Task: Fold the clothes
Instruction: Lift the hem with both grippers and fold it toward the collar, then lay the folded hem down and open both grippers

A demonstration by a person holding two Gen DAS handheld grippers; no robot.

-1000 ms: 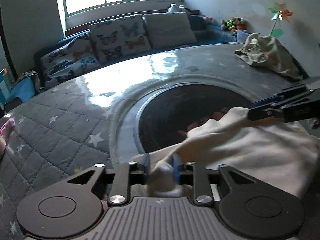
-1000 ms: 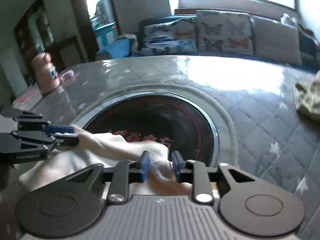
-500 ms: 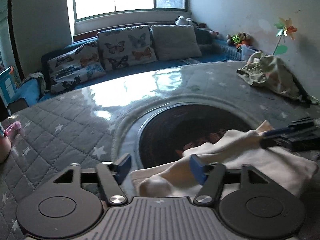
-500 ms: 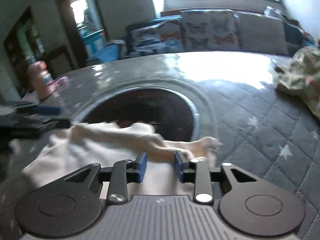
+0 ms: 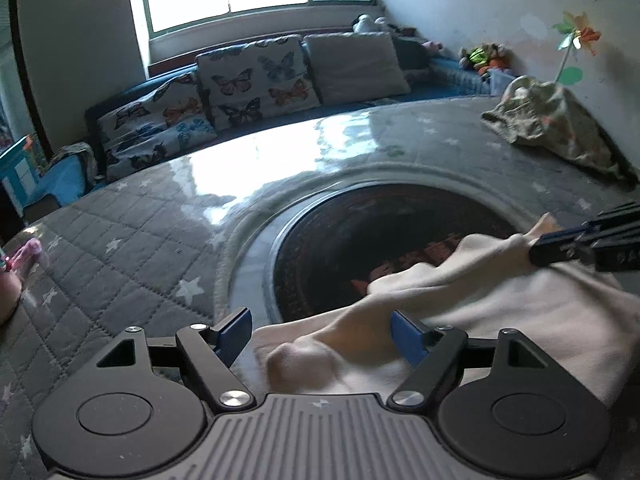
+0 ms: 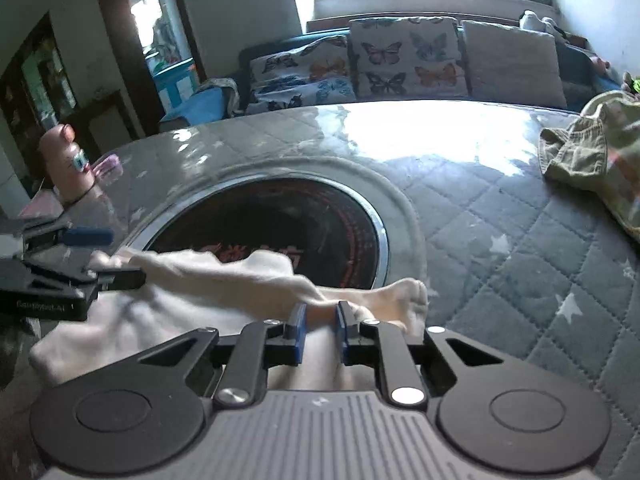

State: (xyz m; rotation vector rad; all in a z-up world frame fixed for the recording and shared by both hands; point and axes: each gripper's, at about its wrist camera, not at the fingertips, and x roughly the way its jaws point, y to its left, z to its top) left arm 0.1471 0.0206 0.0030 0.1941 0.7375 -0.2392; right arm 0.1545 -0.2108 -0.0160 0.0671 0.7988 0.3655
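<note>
A cream garment (image 5: 500, 312) lies bunched on the grey quilted table, partly over the dark round centre plate (image 5: 384, 236). My left gripper (image 5: 322, 334) is open, its blue pads either side of a cloth fold without gripping it. My right gripper (image 6: 319, 322) is shut on a fold of the cream garment (image 6: 224, 280) near its right edge. The right gripper also shows at the right of the left wrist view (image 5: 560, 246), holding the cloth. The left gripper shows at the left of the right wrist view (image 6: 104, 256), open above the cloth.
An olive-green garment (image 5: 548, 128) lies crumpled at the table's far right, also in the right wrist view (image 6: 592, 156). Pink items (image 6: 64, 160) stand at the left edge. A sofa with butterfly cushions (image 5: 256, 80) runs behind the table under the window.
My left gripper has opened and let go of the cream garment, which has dropped onto the table. My right gripper stays shut on the cloth and has drawn it to the right.
</note>
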